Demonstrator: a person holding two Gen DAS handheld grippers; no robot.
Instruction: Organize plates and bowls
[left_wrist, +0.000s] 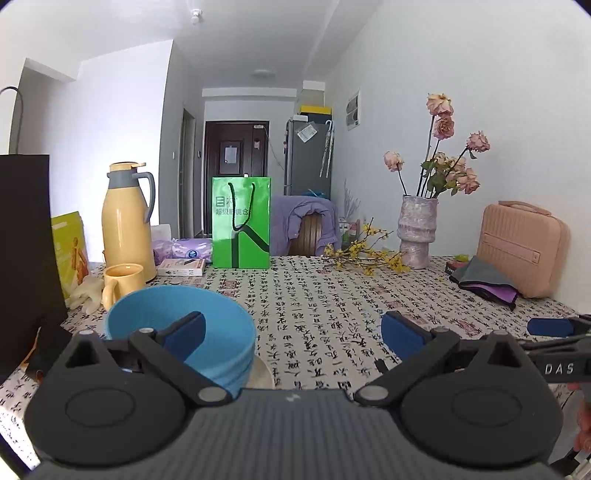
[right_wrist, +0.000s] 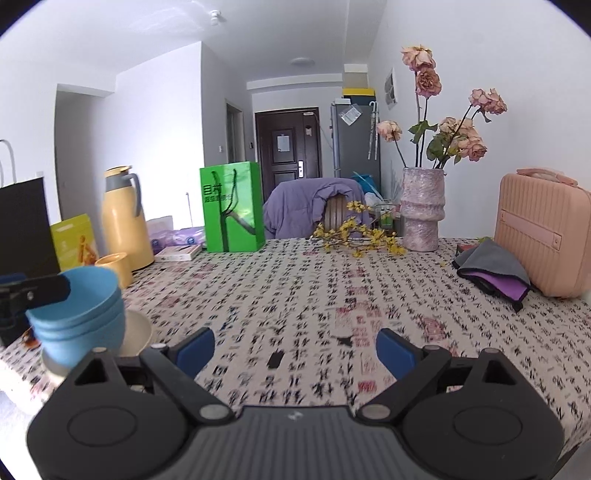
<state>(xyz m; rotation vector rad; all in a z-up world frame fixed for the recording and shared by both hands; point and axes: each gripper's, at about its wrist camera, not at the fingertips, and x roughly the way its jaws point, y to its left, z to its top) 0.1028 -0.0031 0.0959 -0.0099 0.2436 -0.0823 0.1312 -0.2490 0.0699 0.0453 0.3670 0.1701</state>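
Note:
A stack of blue bowls (left_wrist: 192, 328) stands on a cream plate (left_wrist: 263, 373) at the table's near left; it also shows in the right wrist view (right_wrist: 83, 314), with the plate (right_wrist: 138, 332) under it. My left gripper (left_wrist: 291, 334) is open and empty, its left finger (left_wrist: 186, 328) in front of the bowls. My right gripper (right_wrist: 295, 350) is open and empty above the patterned tablecloth (right_wrist: 295, 288), to the right of the bowls. The right gripper's finger (left_wrist: 550, 326) shows at the right edge of the left wrist view.
A yellow thermos (left_wrist: 127, 221), yellow mug (left_wrist: 122, 282), black bag (left_wrist: 26, 240) and green bag (left_wrist: 242, 221) stand at the left and back. A vase of roses (left_wrist: 417, 232), yellow sprigs (left_wrist: 364, 254), folded cloths (left_wrist: 487, 282) and a pink case (left_wrist: 521, 247) sit at the right.

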